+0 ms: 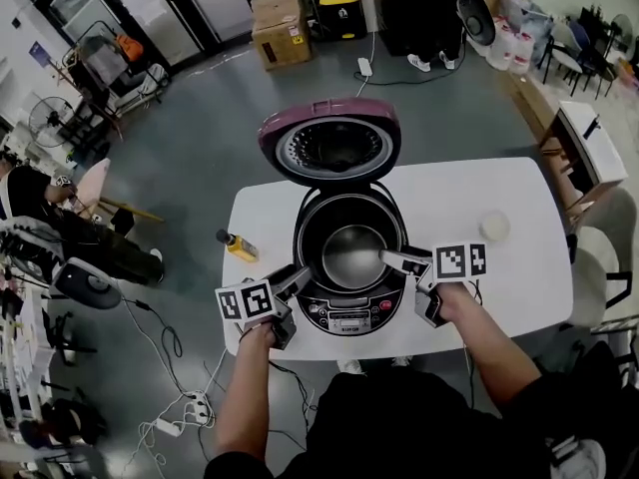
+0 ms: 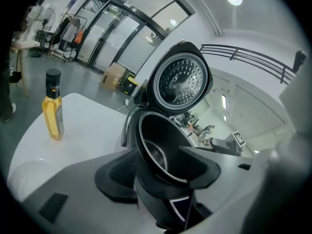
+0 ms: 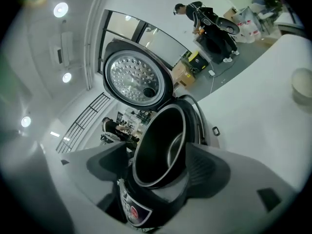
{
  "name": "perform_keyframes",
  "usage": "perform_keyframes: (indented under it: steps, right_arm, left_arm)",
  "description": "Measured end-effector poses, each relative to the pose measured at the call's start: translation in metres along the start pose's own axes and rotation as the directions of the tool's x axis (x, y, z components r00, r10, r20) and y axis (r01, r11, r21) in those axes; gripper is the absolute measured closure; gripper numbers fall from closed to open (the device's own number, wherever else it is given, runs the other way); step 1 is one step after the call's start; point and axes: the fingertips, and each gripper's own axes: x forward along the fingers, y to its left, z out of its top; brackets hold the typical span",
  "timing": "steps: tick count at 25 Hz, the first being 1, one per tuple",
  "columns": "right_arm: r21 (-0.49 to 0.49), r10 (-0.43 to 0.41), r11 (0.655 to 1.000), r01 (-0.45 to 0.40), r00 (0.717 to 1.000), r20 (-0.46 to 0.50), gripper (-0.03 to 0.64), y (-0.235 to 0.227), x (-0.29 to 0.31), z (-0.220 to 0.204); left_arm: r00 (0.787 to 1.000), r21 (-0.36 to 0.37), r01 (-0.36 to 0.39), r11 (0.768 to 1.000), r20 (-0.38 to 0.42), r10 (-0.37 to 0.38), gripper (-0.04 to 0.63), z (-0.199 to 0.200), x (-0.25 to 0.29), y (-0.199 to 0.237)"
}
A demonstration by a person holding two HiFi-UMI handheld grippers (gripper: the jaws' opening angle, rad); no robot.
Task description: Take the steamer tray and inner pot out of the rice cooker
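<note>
The rice cooker [image 1: 347,315] stands open on the white table [image 1: 504,287], its purple lid [image 1: 331,146] tipped up at the back. The dark inner pot [image 1: 351,252] sits inside it, its shiny bottom bare; I see no steamer tray. My left gripper [image 1: 293,284] is at the cooker's front left and stands open. In the left gripper view its jaws [image 2: 158,172] straddle the cooker's wall and the pot [image 2: 156,155] rim. My right gripper [image 1: 404,264] is open at the front right, one finger over the rim. The right gripper view [image 3: 161,172] shows the pot [image 3: 156,150] between its jaws.
A yellow bottle [image 1: 238,245] with a black cap stands on the table left of the cooker. A small white bowl [image 1: 494,226] sits at the right. Cables and a power strip [image 1: 190,407] lie on the floor at the left, near a seated person [image 1: 40,218].
</note>
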Motion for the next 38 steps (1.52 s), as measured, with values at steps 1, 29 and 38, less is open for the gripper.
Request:
perform_keyframes:
  steps: [1,29,38]
  right_arm:
    - [0.002,-0.005,1.000,0.005,1.000,-0.004,0.239,0.000,0.002,0.000]
    - [-0.138,-0.282,0.950,0.281,0.959,0.010,0.543,-0.030,0.013,-0.002]
    - [-0.177,-0.278,0.943,0.283,0.959,0.053,0.543,-0.009,0.006,0.005]
  left_arm:
    - [1.000,-0.005,-0.001,1.000,-0.003,0.001,0.346,0.000,0.002,0.002]
    - [0.988,0.102,-0.082,0.991,-0.123,0.094,0.538,0.005,0.018,0.021]
    - [0.994,0.081,-0.062,0.995,-0.082,0.069,0.548,0.013,0.006,0.014]
